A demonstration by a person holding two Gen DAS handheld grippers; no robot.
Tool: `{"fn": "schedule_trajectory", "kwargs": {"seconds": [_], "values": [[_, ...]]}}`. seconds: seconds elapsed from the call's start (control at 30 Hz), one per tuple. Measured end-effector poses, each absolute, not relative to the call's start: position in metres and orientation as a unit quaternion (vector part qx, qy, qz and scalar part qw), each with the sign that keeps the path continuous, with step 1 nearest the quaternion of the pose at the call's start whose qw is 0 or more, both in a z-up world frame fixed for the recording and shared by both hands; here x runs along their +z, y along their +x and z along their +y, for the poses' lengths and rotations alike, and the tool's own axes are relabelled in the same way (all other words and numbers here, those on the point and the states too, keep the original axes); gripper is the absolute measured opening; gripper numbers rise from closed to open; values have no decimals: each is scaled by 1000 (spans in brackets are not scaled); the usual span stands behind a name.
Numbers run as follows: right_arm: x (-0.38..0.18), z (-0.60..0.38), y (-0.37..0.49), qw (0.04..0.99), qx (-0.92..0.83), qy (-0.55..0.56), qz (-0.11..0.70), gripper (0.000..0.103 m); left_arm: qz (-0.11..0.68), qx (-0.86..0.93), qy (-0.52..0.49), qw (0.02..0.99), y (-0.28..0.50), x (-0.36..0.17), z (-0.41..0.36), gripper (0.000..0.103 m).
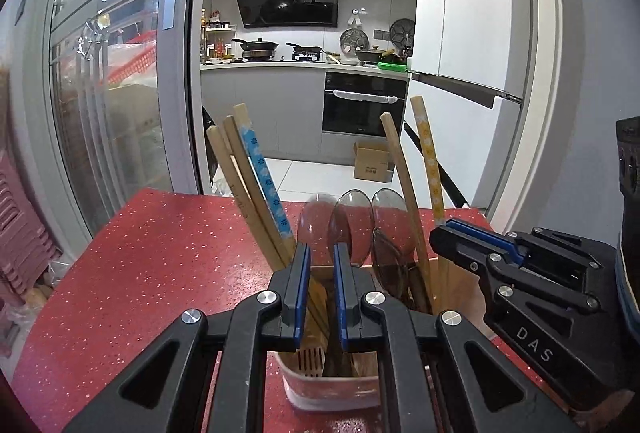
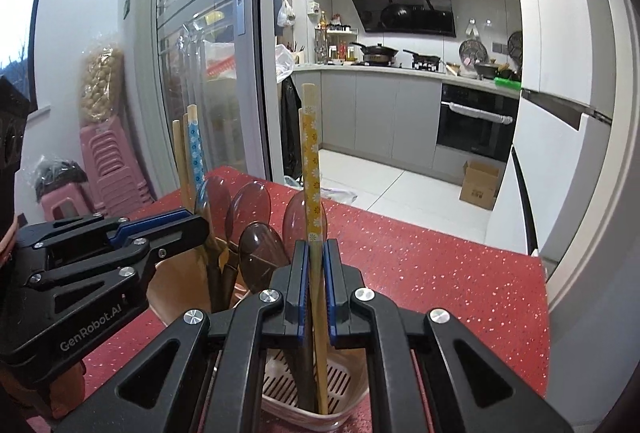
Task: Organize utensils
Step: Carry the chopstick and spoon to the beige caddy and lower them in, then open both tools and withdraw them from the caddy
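A: Right gripper (image 2: 316,253) — blue pads pinched on the yellow-flowered chopstick (image 2: 311,169), jaws nearly together, stick upright between them. Its lower end goes down into the utensil holder (image 2: 352,399), over the slotted bottom.

B: Left gripper (image 1: 321,257)?

A: Jaws narrow but a gap shows between the pads. It sits low over the holder's rim (image 1: 332,389). Can't tell if the pads press on anything — wooden handles and a slotted wooden piece lie behind and below the gap, contact unclear.

B: What's in the holder?

A: From the left wrist view: blue-flowered chopstick (image 1: 264,177) with plain wooden chopsticks (image 1: 234,173) leaning left, translucent brown spoons (image 1: 352,221) bowl-up in the middle, a curved plain stick (image 1: 400,169) and the yellow-flowered one on the right.

B: Holder location?

A: Standing on the red speckled counter (image 1: 140,265), near the front edge, between both grippers. Pinkish walls, wood-toned inside.

B: Grippers relative to each other?

A: Close together, side by side — each one's side shows in the other's view, apart, not touching.

B: Background?

A: Kitchen through a doorway — stove with pans (image 1: 260,47), oven (image 1: 362,105), cardboard box (image 1: 370,161) on the floor.
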State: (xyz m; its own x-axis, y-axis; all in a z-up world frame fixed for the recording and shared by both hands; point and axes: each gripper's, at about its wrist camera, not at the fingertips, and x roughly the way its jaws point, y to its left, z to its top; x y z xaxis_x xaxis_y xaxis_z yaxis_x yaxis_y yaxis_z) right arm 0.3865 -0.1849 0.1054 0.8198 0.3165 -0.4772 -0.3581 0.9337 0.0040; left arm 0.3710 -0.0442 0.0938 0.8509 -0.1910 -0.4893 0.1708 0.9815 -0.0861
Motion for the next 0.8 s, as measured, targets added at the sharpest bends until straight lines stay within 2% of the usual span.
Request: {"fn": "schedule_trajectory", "kwargs": {"seconds": [0.17,0.23,0.3,0.43,0.6,0.8], "values": [[107,-185,386,949,174,-44,260,11,262,-89,-26,961,365,96,-39,39],[109,-188,385,948,170,-38,267,20,263,-87,-28,961,361,98,-37,39],[112,-191,381,948,166,-26,271,35,261,-87,-30,961,356,101,-34,39],[120,-198,366,948,160,-6,275,36,258,-84,-31,962,343,105,-28,40],[126,-197,336,948,155,1,278,42,264,-83,-36,960,322,106,-18,40],[123,-198,304,940,152,21,304,43,284,-80,-33,955,292,98,-7,40]]}}
